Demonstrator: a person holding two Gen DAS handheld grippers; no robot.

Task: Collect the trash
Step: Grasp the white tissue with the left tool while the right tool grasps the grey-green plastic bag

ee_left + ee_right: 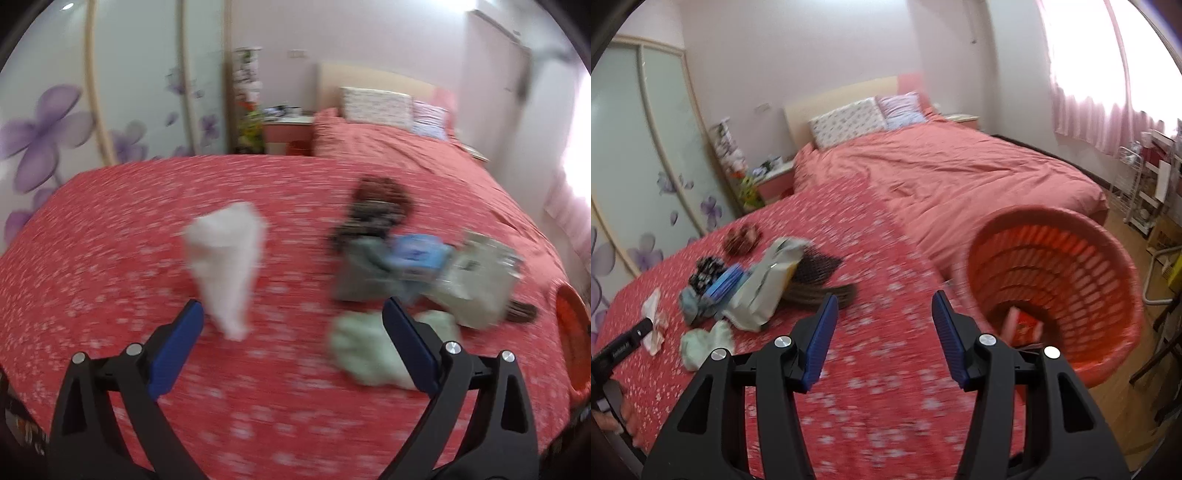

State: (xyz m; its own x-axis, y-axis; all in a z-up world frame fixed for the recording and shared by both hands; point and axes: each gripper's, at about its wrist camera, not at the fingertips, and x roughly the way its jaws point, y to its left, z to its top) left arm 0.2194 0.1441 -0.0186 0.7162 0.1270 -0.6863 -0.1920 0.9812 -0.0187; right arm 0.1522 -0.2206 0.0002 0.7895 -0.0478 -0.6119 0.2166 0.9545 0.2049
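Observation:
My left gripper [293, 306] is open wide over the red flowered bedspread [110, 240]. A crumpled white tissue [225, 266] lies just ahead of its left finger, with no pad pressing on it. A pale green wad [354, 350] lies by the right finger. My right gripper [885, 297] is open and holds nothing. To its right an orange slatted basket [1089, 258] has a red packet [1023, 325] in it. The right wrist view also shows the tissue [653, 321] beside one of the left gripper's fingers [631, 341].
A blurred heap lies on the bedspread: a pale plastic bag [768, 284], a blue pack [724, 284], a dark patterned item [707, 271], a brown scrunchie [742, 238] and a dark brown brush-like thing [820, 291]. Further back are the bed with pillows [849, 120], a wardrobe, and a rack by the window.

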